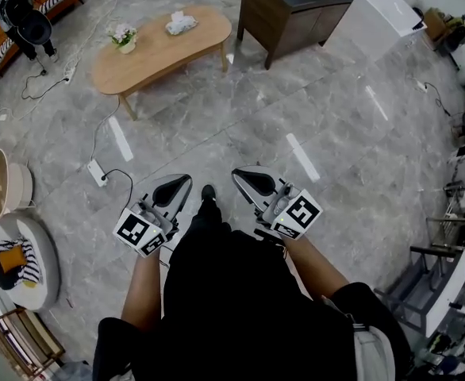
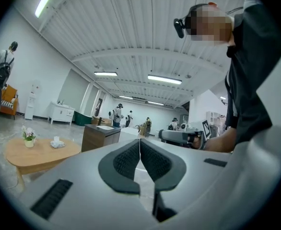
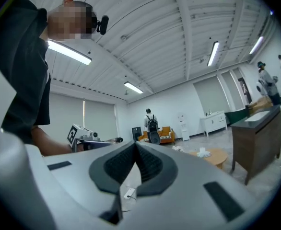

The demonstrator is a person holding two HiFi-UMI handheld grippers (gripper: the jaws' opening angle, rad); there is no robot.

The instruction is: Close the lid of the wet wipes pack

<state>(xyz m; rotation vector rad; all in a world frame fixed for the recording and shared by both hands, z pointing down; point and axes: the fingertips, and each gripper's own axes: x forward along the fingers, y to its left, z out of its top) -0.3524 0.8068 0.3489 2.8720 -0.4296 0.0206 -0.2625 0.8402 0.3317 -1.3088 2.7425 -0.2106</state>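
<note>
Wooden table (image 1: 161, 51) bears wipes pack (image 1: 182, 24), far from left tool (image 1: 186, 178), right tool (image 1: 236, 172): both closed.

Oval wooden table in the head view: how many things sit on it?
2: a flower pot near its left end and a white wipes pack toward its right end. Smaller items may not show.

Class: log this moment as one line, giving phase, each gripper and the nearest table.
phase: task not begun | left gripper: shut, empty | right gripper: shut, empty | oval light-wood coffee table: ahead, apart from both grippers
</note>
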